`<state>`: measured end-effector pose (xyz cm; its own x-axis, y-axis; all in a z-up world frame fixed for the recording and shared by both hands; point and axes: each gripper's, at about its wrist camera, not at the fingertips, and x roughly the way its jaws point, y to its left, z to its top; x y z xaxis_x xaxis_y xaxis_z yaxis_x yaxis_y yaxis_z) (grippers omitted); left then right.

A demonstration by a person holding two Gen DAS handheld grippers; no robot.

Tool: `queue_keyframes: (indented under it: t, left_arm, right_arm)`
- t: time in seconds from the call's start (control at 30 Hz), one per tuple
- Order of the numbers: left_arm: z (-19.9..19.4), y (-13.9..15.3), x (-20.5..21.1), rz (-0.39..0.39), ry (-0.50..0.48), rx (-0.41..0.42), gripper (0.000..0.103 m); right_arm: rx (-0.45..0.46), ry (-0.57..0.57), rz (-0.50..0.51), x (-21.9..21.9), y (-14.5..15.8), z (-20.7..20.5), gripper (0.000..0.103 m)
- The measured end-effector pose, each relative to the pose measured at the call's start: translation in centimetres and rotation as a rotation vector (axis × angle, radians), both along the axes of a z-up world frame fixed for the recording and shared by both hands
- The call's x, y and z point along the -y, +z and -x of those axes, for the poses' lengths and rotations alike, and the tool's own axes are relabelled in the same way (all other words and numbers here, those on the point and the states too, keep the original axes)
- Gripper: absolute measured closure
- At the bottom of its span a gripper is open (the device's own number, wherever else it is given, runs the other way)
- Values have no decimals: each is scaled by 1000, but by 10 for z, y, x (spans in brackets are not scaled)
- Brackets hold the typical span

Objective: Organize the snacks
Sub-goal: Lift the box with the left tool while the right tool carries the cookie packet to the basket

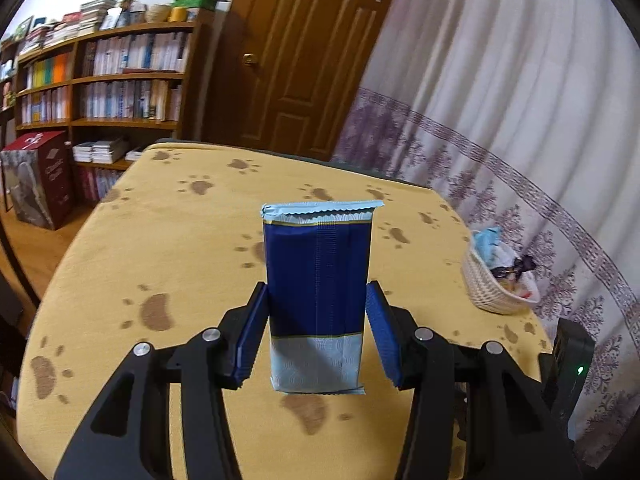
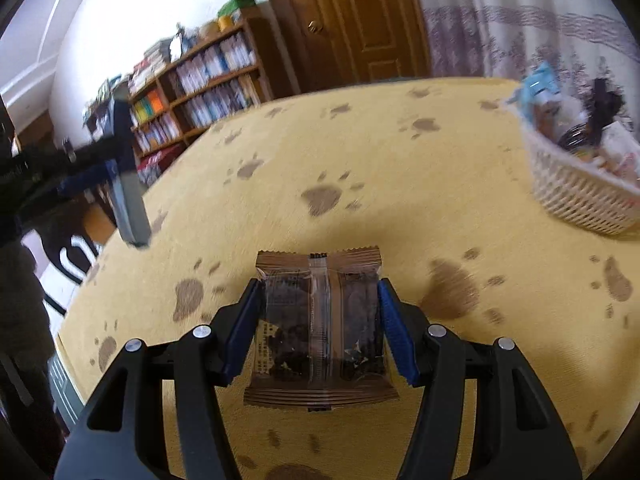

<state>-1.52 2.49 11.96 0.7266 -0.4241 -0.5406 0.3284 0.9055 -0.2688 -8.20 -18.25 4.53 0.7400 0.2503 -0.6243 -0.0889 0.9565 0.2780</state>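
- My left gripper [image 1: 318, 320] is closed on a blue pack [image 1: 318, 280]; the blue pads [image 1: 252, 340] press its two long edges, so the jaws stand only as wide as the pack.
- The pack stands on end between my fingers, light blue crimped seal at the top, pale band at the bottom; its top rises well past the fingertips and its bottom edge hangs below the pads, clear of the cloth [image 1: 160, 240].
- My right gripper [image 2: 318, 320] is closed on a brown pack [image 2: 320, 328]; a pad [image 2: 394, 332] bears on each side edge and the centre seam runs midway between them.
- The brown pack is held flat to the camera, dark pieces showing through its clear panels; its crimped top sits just beyond the fingertips, its lower end back toward the wrist.
- A white basket [image 2: 576, 188] of snacks sits on the yellow paw-print cloth at the far right, well apart from both packs.
- In the right view the left gripper and its blue pack [image 2: 128, 184] show at the left edge, blurred, above the table's edge.
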Motion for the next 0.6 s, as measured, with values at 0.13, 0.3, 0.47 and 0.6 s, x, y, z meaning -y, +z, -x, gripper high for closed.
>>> queue_keyframes:
  t: [0.13, 0.3, 0.47, 0.6]
  left_arm:
    - [-4, 4, 29, 3, -45, 1, 53]
    - [-10, 12, 67, -13, -103, 7, 53]
    - [-14, 19, 100, -33, -157, 15, 53]
    - [-17, 25, 126, -41, -200, 21, 53]
  right_arm:
    - [66, -70, -23, 33, 22, 10, 43]
    - [177, -207, -33, 89, 57, 27, 43]
    - [240, -345, 1, 141, 80, 34, 43]
    - [249, -427, 18, 181, 88, 24, 43]
